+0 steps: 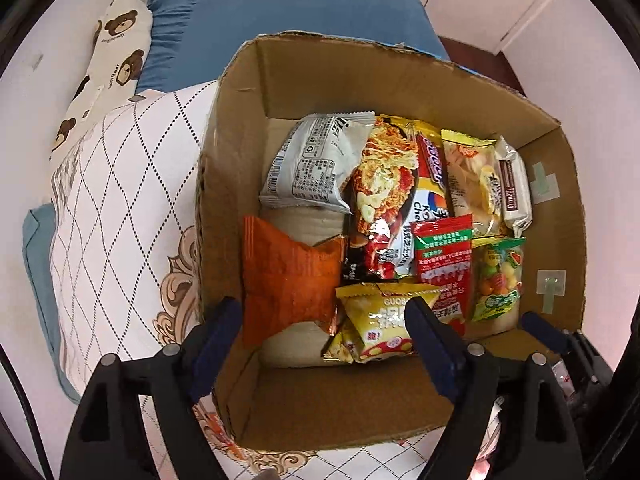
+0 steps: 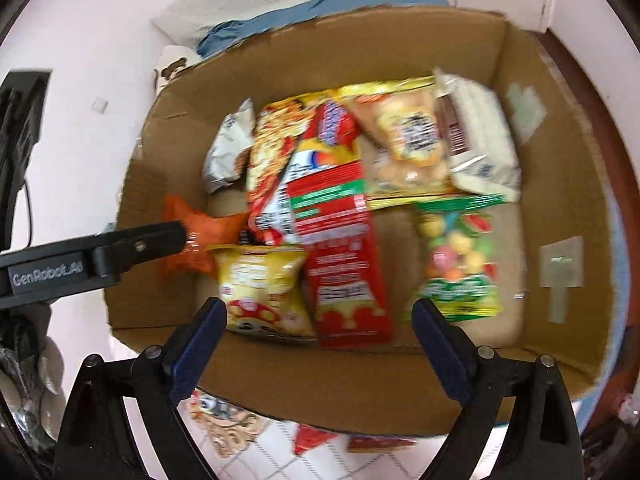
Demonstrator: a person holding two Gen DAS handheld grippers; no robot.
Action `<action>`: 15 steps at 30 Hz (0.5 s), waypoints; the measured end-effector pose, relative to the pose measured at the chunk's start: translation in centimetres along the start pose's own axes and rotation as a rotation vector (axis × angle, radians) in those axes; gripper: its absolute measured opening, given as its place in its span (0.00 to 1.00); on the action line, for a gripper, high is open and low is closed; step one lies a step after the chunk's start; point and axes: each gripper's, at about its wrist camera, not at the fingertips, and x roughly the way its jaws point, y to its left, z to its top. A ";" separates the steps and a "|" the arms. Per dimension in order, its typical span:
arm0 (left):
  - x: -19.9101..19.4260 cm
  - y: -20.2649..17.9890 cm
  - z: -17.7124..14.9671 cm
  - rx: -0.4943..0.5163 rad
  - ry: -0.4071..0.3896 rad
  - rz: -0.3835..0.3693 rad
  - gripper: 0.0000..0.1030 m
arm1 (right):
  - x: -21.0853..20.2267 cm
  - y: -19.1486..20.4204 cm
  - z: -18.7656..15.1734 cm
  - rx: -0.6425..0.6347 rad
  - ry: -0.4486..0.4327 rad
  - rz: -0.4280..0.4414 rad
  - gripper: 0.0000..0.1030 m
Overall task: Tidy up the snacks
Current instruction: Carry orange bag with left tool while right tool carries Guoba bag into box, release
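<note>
The cardboard box [image 1: 256,92] rests on a diamond-patterned quilt [image 1: 120,208]; snack packets fill its floor. The left gripper [image 1: 324,340] hovers above the near wall, jaws spread wide, holding nothing; the orange packet [image 1: 288,280] lies between its fingers, beside the yellow packet [image 1: 380,320]. The right gripper [image 2: 320,340] is likewise wide open and empty, over the red packet [image 2: 344,264]; the fruit-candy bag [image 2: 460,264] lies alongside.

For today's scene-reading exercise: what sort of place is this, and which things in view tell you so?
Most likely a bedroom, with the work done on a bed. The cardboard box of snacks sits on a quilted patterned bedspread, with a blue pillow and a bear-print pillow behind it.
</note>
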 end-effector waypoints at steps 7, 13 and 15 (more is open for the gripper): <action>-0.2 -0.9 -2.4 -0.004 -0.064 -0.007 0.81 | -2.1 -2.3 -0.5 -0.009 -0.043 -0.088 0.93; 0.0 -1.4 -3.9 -0.014 -0.101 -0.003 0.81 | -2.8 -3.3 -0.9 -0.003 -0.062 -0.121 0.93; -0.3 -1.7 -4.5 -0.012 -0.126 0.008 0.81 | -3.2 -3.5 -1.1 -0.001 -0.081 -0.134 0.93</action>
